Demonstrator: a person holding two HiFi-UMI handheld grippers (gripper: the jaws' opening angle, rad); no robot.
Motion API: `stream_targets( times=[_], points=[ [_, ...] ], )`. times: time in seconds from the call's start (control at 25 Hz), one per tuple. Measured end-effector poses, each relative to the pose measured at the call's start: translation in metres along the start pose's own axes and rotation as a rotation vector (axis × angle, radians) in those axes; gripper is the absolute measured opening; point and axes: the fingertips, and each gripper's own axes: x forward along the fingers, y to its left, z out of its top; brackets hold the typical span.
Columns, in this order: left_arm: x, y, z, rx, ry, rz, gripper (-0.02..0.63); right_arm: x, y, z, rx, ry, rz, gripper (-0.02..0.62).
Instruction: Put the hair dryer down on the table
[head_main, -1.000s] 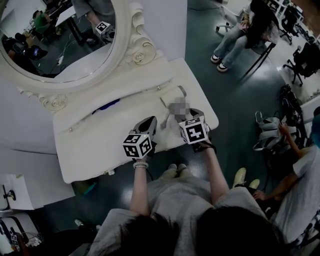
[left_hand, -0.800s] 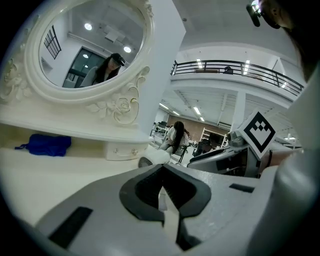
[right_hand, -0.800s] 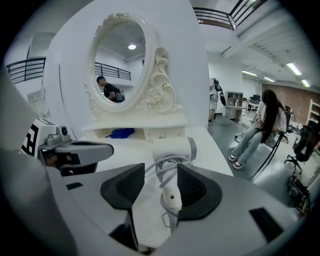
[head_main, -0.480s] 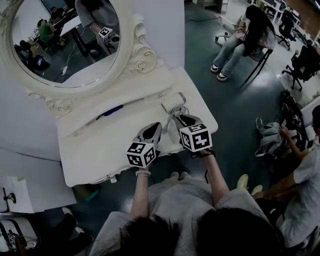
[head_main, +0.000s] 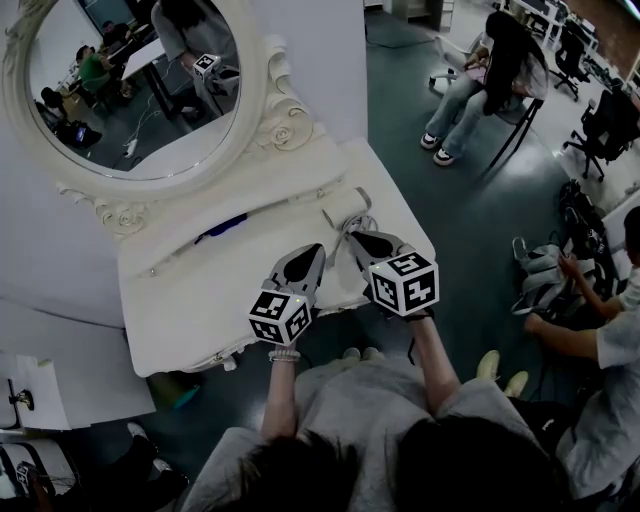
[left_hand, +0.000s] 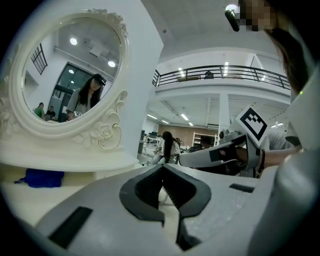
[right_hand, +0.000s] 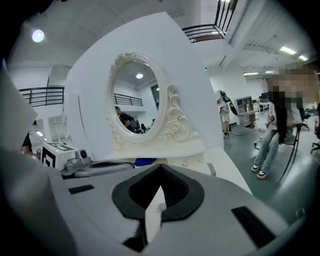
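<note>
Keep right tongs (head_main: 354, 237) pinched together, just closed on nothing; likewise left tongs (head_main: 317, 250), tips meeting, empty. Leave dryer (head_main: 342, 209) lying as is, on table (head_main: 190, 290) just far of right tongs, seemingly set down already. Draw both back toward near edge, high and level, without brushing dryer; stay clear of mirror (head_main: 130, 100), far left.

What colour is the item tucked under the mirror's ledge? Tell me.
The item is deep blue. It shows best in the left gripper view.
</note>
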Motion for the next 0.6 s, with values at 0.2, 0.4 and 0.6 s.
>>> stream_targets(
  times=[0.2, 0.4, 0.6],
  points=[
    [-0.008, -0.013, 0.022, 0.039, -0.044, -0.020, 0.005, -0.014, 0.017, 0.019, -0.029, -0.072, 0.060, 0.002],
    [-0.018, -0.028, 0.038, 0.071, -0.081, -0.047, 0.005, -0.025, 0.029, 0.028, -0.072, -0.114, 0.092, 0.002],
    [-0.025, -0.035, 0.040, 0.088, -0.095, -0.056, 0.005, -0.032, 0.036, 0.031, -0.102, -0.140, 0.117, 0.000]
  ],
)
